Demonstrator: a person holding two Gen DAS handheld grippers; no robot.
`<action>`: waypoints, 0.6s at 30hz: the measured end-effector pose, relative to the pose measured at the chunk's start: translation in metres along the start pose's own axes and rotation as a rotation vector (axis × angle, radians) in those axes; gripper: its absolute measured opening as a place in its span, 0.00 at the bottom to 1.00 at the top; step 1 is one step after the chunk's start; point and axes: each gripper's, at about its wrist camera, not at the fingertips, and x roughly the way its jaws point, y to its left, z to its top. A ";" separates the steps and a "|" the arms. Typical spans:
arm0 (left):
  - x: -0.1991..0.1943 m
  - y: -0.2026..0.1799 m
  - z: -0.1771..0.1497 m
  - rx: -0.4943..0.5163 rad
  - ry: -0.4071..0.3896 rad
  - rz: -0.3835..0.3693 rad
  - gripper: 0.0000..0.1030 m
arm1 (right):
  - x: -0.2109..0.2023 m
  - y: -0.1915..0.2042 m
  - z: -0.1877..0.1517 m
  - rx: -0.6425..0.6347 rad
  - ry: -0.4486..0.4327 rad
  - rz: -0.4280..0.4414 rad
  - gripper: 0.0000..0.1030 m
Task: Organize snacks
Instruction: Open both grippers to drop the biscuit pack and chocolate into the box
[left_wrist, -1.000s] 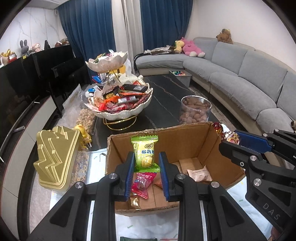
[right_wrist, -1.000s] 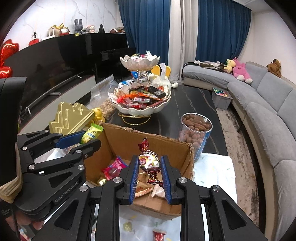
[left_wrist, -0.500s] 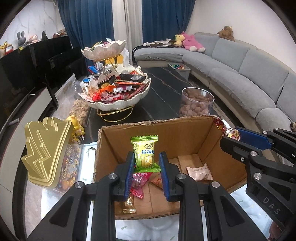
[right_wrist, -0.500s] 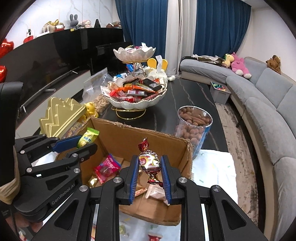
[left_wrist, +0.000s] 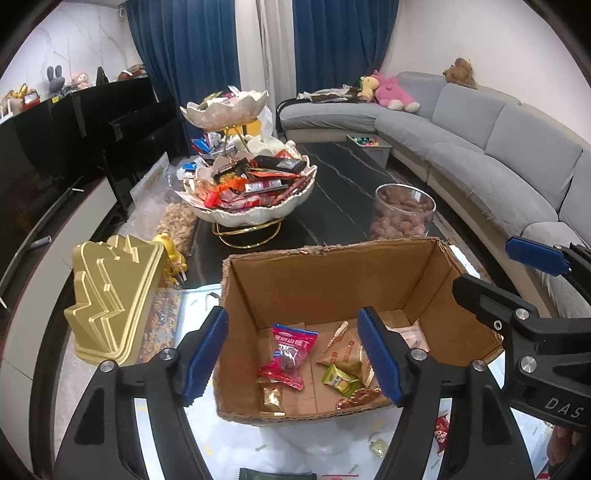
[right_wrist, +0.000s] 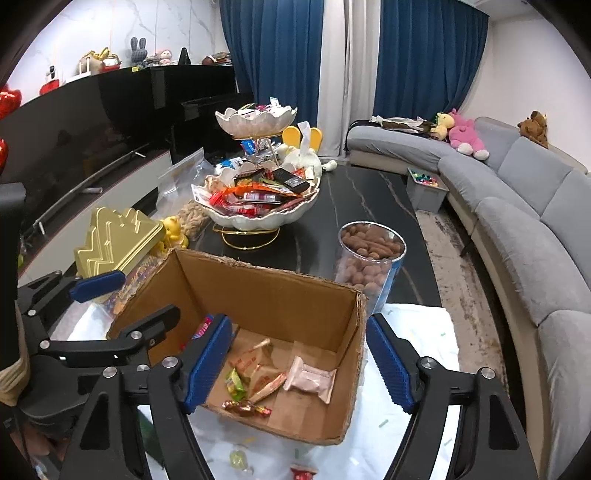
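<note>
box: corrugated card, open top, torn rim | inside: crinkly foil snacks | left gripper, right gripper: ribbed blue pads, jaws opening, nothing between them

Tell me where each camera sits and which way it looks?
Left wrist: sits on the left tool, looks down and forward into the box; its open fingers show, nothing between them, and the right tool at the right edge.
Right wrist: sits on the right tool, looks into the same box from its right side; its open fingers show, and the left tool at the left.
Both share the box, snack bowl, nut jar and sofa.
</note>
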 end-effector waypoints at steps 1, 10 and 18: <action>-0.003 0.000 0.000 -0.001 -0.006 0.005 0.71 | -0.002 0.000 -0.001 0.000 -0.002 -0.001 0.74; -0.024 0.003 -0.004 -0.009 -0.033 0.031 0.76 | -0.020 0.003 -0.005 0.006 -0.015 -0.008 0.74; -0.049 0.008 -0.012 -0.011 -0.059 0.045 0.77 | -0.039 0.012 -0.011 -0.005 -0.028 -0.012 0.74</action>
